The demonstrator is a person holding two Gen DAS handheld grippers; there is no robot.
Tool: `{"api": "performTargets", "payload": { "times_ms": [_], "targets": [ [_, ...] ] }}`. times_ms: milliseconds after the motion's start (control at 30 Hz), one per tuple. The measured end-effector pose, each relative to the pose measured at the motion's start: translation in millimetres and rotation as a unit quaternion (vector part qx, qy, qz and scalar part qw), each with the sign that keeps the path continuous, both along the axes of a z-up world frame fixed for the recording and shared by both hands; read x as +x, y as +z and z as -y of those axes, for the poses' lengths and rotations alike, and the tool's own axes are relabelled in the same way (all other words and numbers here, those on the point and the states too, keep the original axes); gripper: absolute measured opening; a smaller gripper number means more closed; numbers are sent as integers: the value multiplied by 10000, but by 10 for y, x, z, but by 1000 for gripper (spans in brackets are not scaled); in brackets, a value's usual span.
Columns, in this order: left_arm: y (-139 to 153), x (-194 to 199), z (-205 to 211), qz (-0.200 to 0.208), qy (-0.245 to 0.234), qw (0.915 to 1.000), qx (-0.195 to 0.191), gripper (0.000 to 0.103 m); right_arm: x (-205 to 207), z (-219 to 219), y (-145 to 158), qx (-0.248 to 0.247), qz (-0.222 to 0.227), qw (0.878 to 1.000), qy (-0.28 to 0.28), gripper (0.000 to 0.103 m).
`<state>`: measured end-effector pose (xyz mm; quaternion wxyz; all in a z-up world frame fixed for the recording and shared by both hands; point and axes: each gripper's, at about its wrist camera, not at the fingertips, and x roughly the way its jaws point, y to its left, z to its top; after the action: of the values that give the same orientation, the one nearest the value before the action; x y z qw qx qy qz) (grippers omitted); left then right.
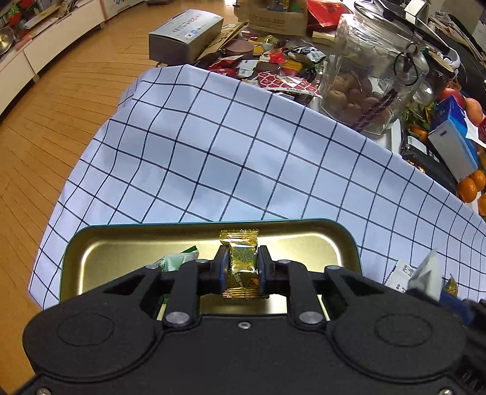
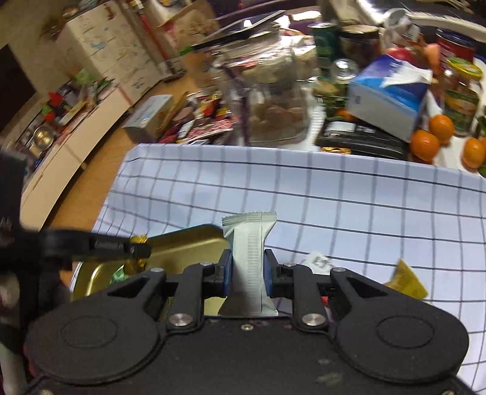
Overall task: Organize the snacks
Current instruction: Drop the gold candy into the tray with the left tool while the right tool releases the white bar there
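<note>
The left gripper [image 1: 242, 267] is squeezed tight on a gold candy [image 1: 241, 264] and holds it over the gold tin tray [image 1: 100, 252], likely so it can drop in beside the green snack [image 1: 174, 259] lying in the tray. The candy is small, shiny and crinkly. The right gripper [image 2: 247, 270] pinches a pale gray snack bar [image 2: 249, 261] upright, next to the tray, probably waiting its turn.

Even indoor light fills both views. The left view is sharp, with glare on the floor [image 1: 231, 3] at 12 o'clock and soft sheen in the tin [image 1: 121, 258]. The right view smears toward 12 o'clock; jars [image 2: 273, 100] blur. Fisheye bends the edges.
</note>
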<state>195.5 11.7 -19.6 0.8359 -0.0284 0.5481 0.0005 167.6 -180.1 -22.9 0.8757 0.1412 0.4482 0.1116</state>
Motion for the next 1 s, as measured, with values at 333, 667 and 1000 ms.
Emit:
{"api": "performTargets", "payload": {
  "times_ms": [333,667,1000],
  "targets": [
    [-14,-4,39,-67,-104,9999,81,26,-151,-400,-25,89,151,9963,841,23],
    [-53,8,61,-184,-132,9997,31,32,-176,-428,-33,95,224,9948,985,23],
    [-73,3,101,-226,-187,9995,70,32,-165,-372,-40,43,176,9962,850,23]
  ]
}}
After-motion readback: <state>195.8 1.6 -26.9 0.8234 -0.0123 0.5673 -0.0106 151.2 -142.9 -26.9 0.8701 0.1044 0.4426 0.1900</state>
